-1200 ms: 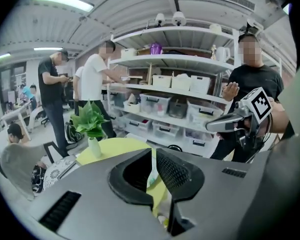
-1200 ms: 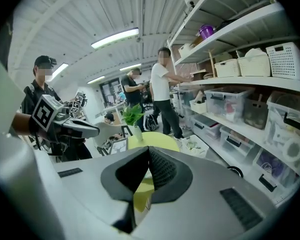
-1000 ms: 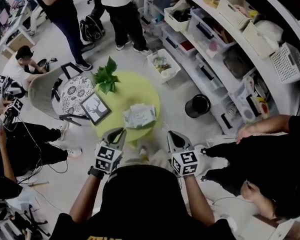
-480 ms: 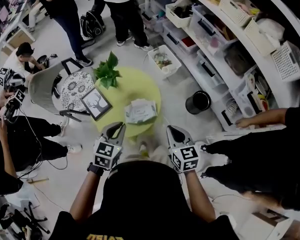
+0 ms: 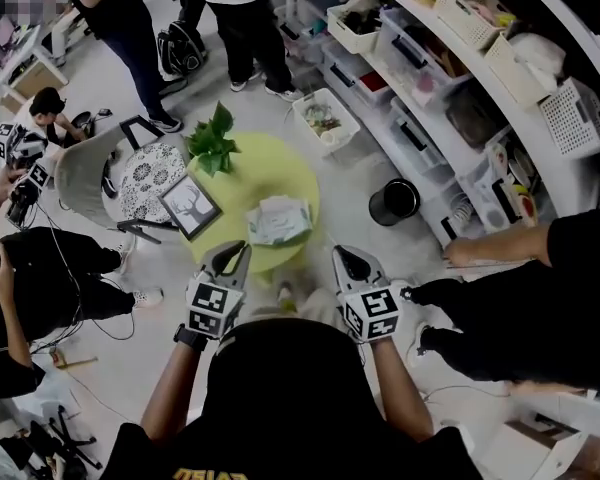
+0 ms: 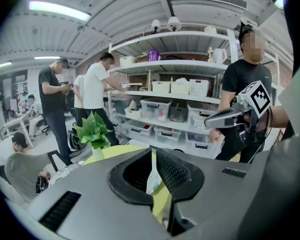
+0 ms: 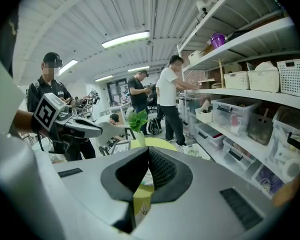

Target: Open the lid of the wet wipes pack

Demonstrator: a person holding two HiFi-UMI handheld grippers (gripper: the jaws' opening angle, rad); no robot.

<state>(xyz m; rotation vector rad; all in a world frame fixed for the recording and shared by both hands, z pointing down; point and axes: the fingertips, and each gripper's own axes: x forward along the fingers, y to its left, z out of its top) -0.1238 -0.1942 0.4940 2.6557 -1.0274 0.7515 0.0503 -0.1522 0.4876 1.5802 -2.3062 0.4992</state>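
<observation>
a wet wipes pack point(image 5: 278, 220) lies flat on a small round yellow-green table point(image 5: 272, 168), on the side of the top nearest the person, with a framed picture point(image 5: 190, 209) beside it to the left and a potted plant point(image 5: 212, 146) at the far edge. seen from above, the pack is too small to tell whether its lid is up or down. the left gripper point(image 5: 234, 255) and the right gripper point(image 5: 343, 258) hang side by side at about the table's near rim, both pointing towards the pack and apart from it – it sits ahead of them, roughly midway between their lines. each pair of jaws is pressed together with nothing between them. as a judgement: this would suit tongs poised ahead of working a closed lid, and equally tongs drawn back from one already lifted, so the step in hand cannot be settled. what comes next turns on the lid itself – a small flap on a soft pack that would likely slide unless steadied. people stand around, and shelves of bins point(image 5: 450, 88) line the right wall.
</observation>
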